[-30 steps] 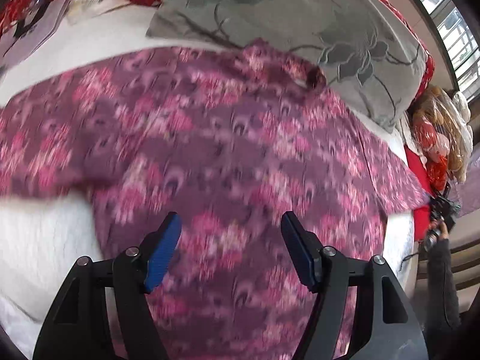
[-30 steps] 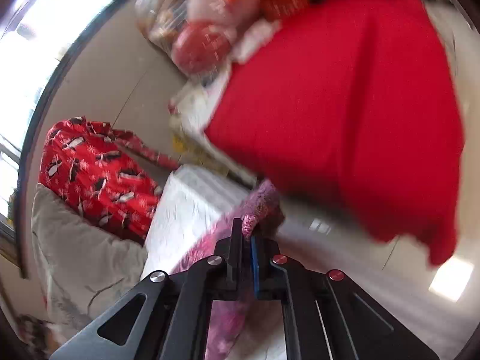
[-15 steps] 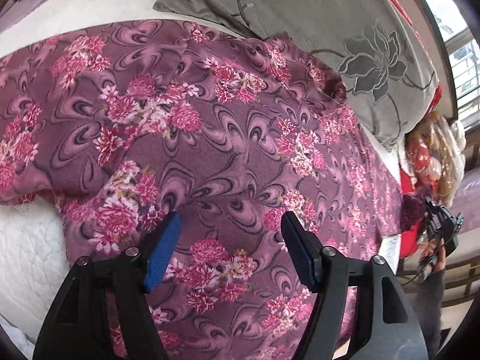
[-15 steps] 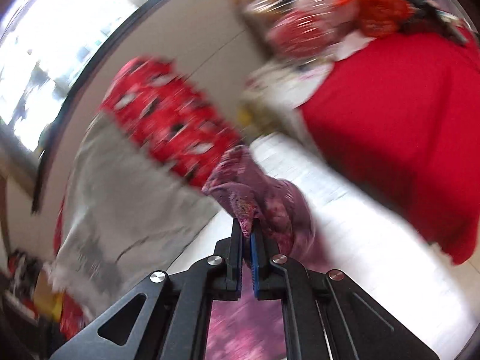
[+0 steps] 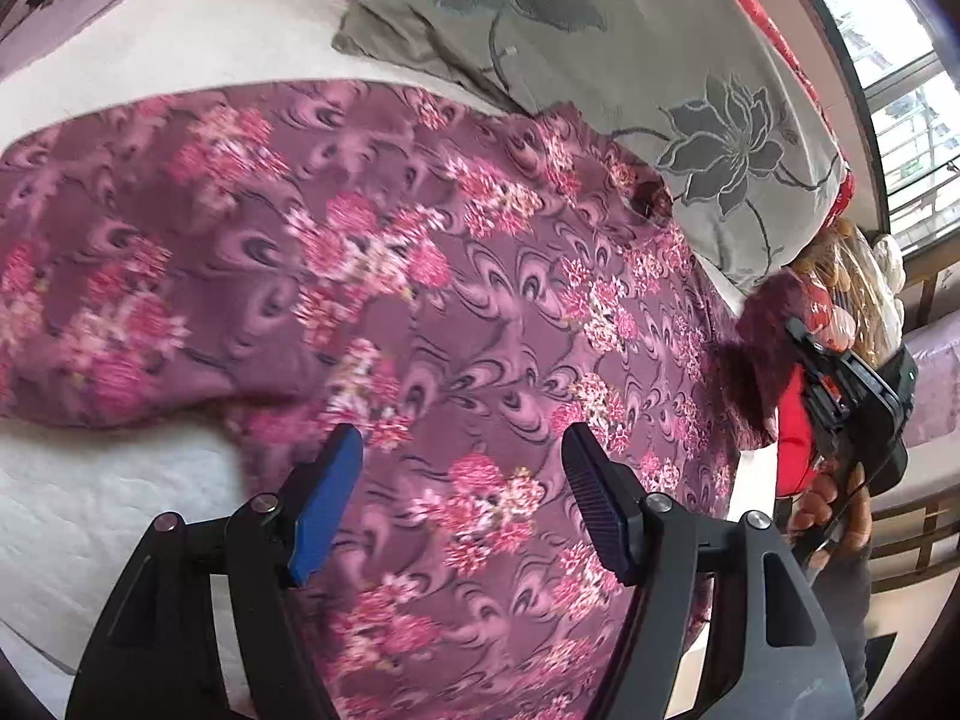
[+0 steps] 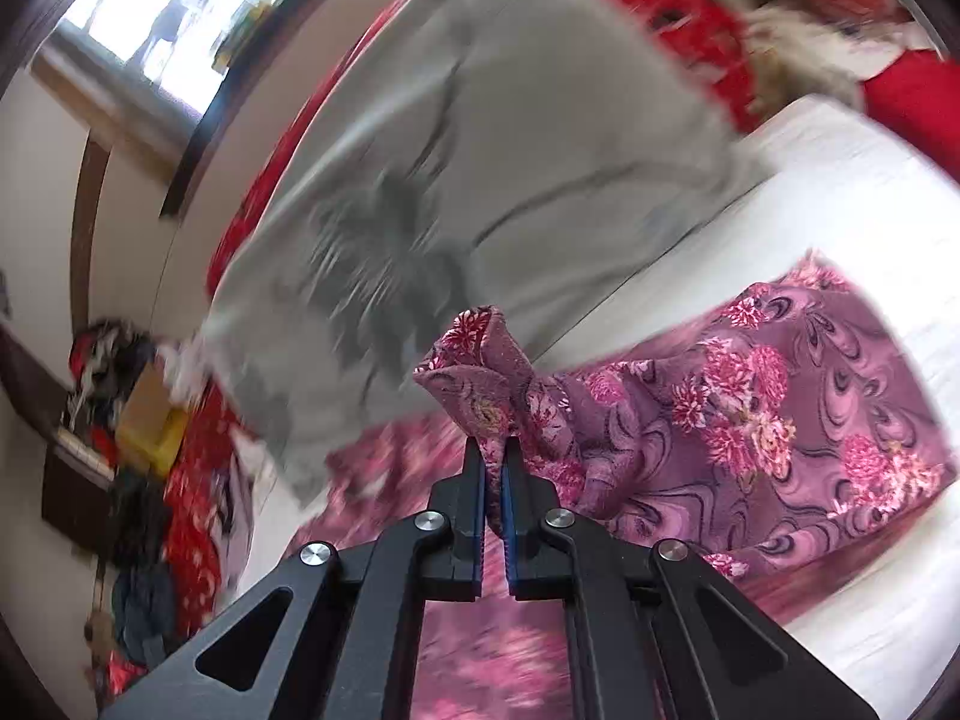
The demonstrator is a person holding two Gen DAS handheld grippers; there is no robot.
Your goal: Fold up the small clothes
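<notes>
A purple garment with pink flowers [image 5: 456, 312] lies spread on the white bed [image 5: 90, 492]. My left gripper [image 5: 462, 492] is open and empty, hovering just above the garment's lower part. My right gripper [image 6: 493, 468] is shut on a bunched sleeve end of the garment [image 6: 480, 372] and holds it lifted off the bed. In the left wrist view the right gripper [image 5: 840, 396] is at the far right edge of the bed, with the raised sleeve [image 5: 762, 330] hanging from it.
A grey pillow with a dark flower print [image 5: 630, 60] lies behind the garment, also in the right wrist view [image 6: 480, 150]. A red patterned cover [image 6: 678, 6] lies behind it. Bagged items [image 5: 852, 276] and a window [image 5: 900, 60] are at right.
My right gripper has swung from facing the red cloth and floor to facing the bed, carrying the sleeve up and inward. The left gripper stays open above the garment.
</notes>
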